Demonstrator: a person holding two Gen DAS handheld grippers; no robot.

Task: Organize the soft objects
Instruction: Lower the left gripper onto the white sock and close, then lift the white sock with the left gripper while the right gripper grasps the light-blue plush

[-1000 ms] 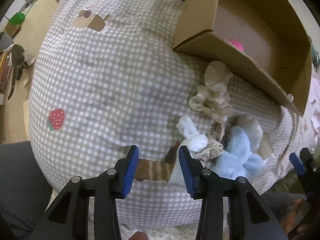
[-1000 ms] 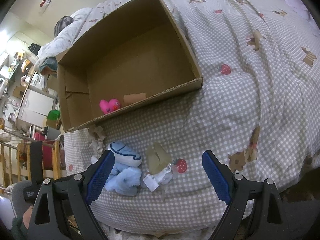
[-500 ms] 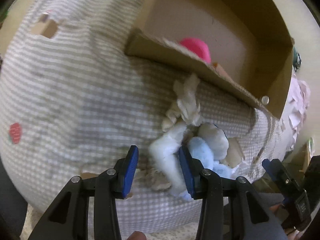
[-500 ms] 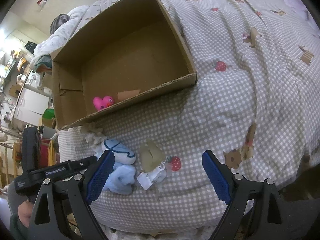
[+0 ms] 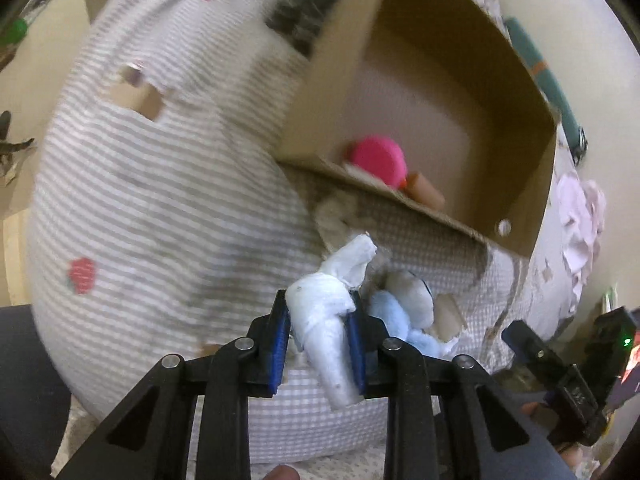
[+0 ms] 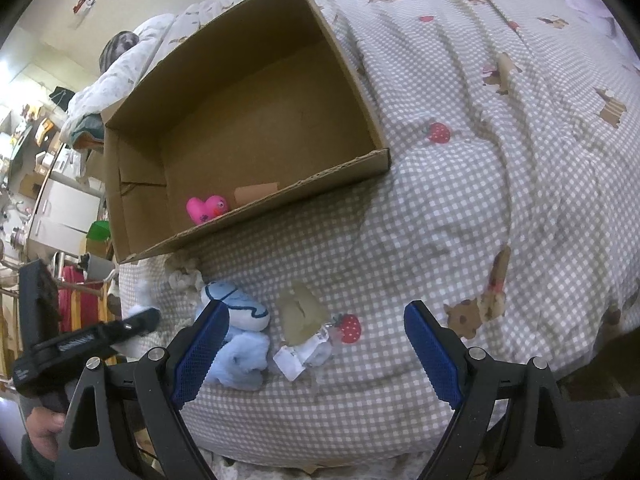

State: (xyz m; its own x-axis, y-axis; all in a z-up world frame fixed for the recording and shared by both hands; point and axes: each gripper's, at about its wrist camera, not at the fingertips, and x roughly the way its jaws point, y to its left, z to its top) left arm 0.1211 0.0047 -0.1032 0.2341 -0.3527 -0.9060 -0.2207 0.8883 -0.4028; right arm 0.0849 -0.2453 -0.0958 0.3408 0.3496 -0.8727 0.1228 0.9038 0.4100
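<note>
On the checked bed (image 6: 460, 208), your left claw (image 5: 319, 340) pinches a white soft toy (image 5: 324, 312); your right claw (image 6: 316, 354) hangs spread wide near the cardboard box (image 6: 256, 128).

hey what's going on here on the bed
Someone is sorting soft toys into a cardboard box on a checked bedspread. The left gripper is shut on a white cloth toy. The right gripper hangs open over a blue plush. A pink toy already lies in the box.

Green tub (image 6: 98, 230) beside white cabinet (image 6: 66, 213); red garment (image 6: 78, 298).
</note>
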